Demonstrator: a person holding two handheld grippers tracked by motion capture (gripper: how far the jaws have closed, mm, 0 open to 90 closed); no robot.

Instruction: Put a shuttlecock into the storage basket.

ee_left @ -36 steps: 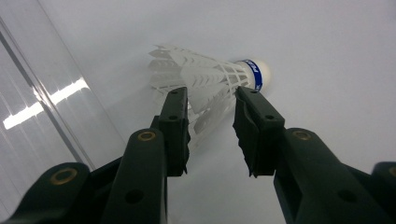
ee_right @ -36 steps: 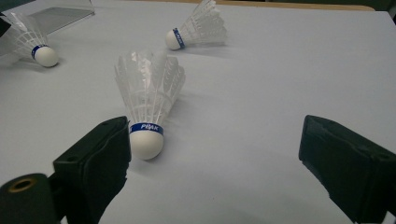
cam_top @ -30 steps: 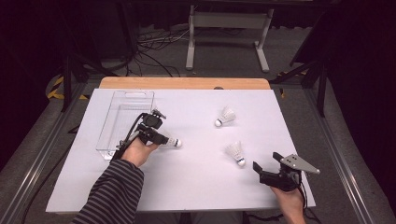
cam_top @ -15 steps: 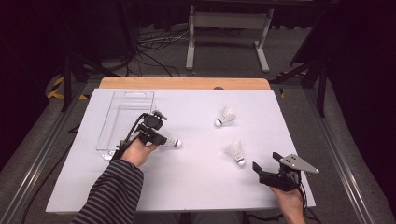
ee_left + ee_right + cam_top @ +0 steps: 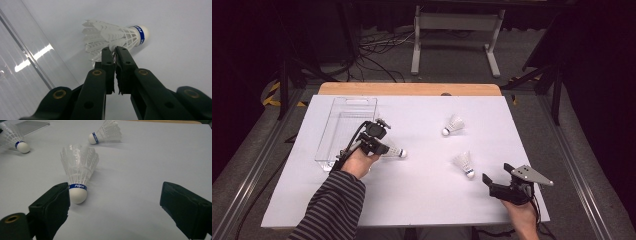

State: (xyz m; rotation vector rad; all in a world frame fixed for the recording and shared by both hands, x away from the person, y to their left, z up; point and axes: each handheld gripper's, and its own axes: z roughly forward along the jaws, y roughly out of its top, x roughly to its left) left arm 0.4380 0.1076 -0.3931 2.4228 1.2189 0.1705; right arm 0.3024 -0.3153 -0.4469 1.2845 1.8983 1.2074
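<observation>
Dark room, grey floor; white rectangular table (image 5: 412, 200). Clear plastic rectangular tray (image 5: 343, 131) at its left. Left gripper (image 5: 114, 51) beside the tray: jaws have just been closing and now pinch the feather skirt of a white plastic shuttlecock (image 5: 112, 37) lying on the table, ready, seemingly, for lifting into the tray. Right gripper (image 5: 115, 202): jaws spread wide, holding nothing. Two more white shuttlecocks (image 5: 463, 164) (image 5: 453, 124) lie loose. Blue band reads "PEAK".
</observation>
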